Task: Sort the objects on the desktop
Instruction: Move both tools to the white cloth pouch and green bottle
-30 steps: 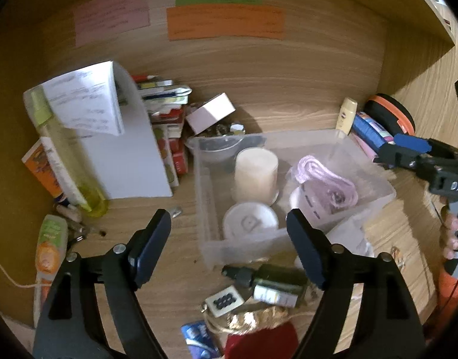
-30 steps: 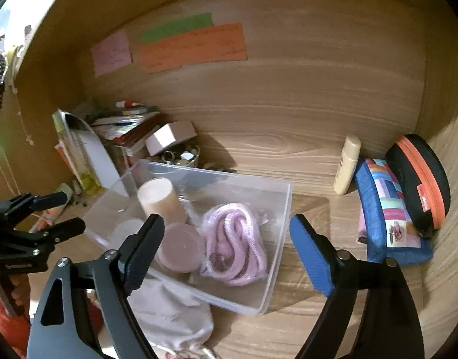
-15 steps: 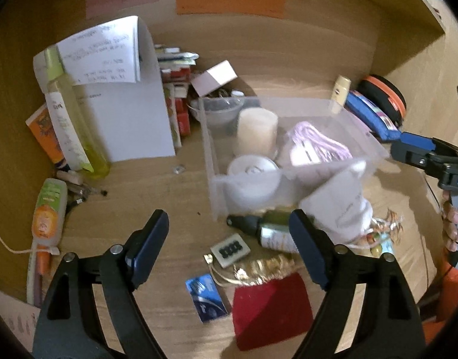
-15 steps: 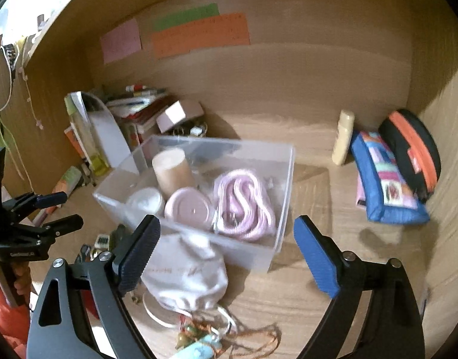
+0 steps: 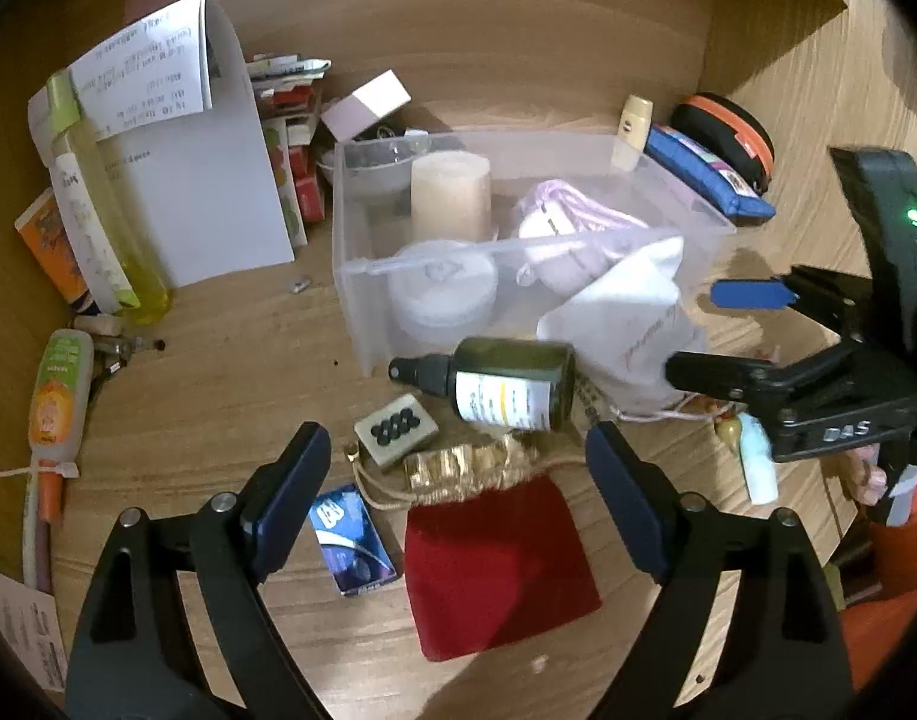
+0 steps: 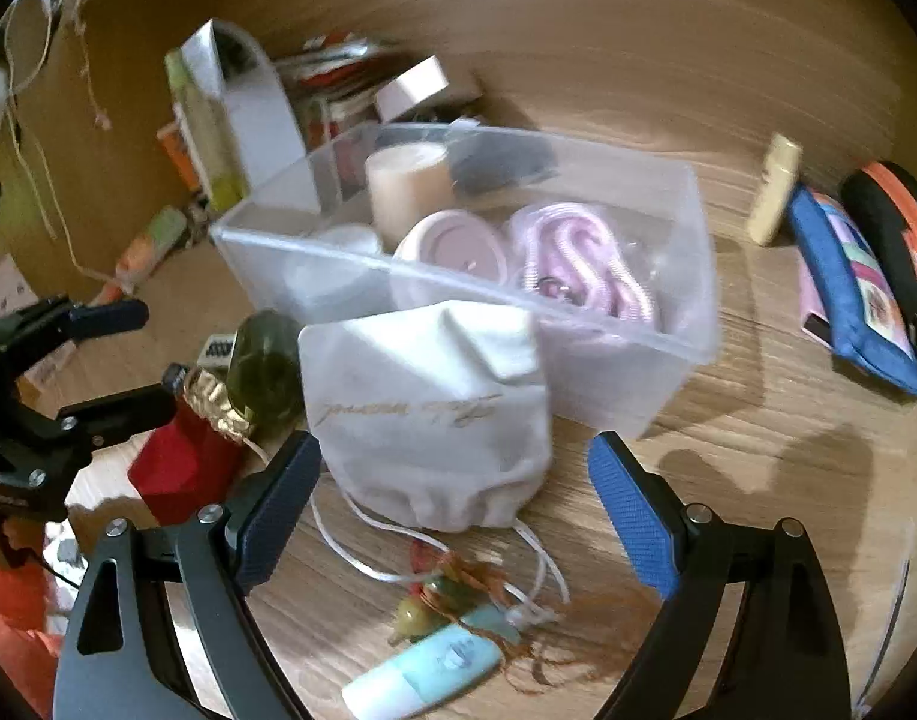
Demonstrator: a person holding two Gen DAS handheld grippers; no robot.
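Red pouch (image 5: 494,564) between wide-open, empty fingers (image 5: 290,498).

Dim warm light, right view motion-blurred.

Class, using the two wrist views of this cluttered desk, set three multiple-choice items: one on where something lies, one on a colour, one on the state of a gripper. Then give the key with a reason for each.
1. Where does the dark green spray bottle lie?
A. Inside the clear plastic bin
B. On the desk in front of the clear plastic bin
C. On top of the blue pencil case

2. What colour is the flat pouch with the gold top near the left gripper?
A. Red
B. Green
C. White

3. How does the right gripper stand?
A. Shut on the white drawstring bag
B. Shut on nothing
C. Open, with the white drawstring bag just ahead of it

Key: 1 B, the bottle lies on its side on the wood outside the bin's front wall. 2 A, its cloth is plainly red. 3 C, its fingers stand wide apart and hold nothing.
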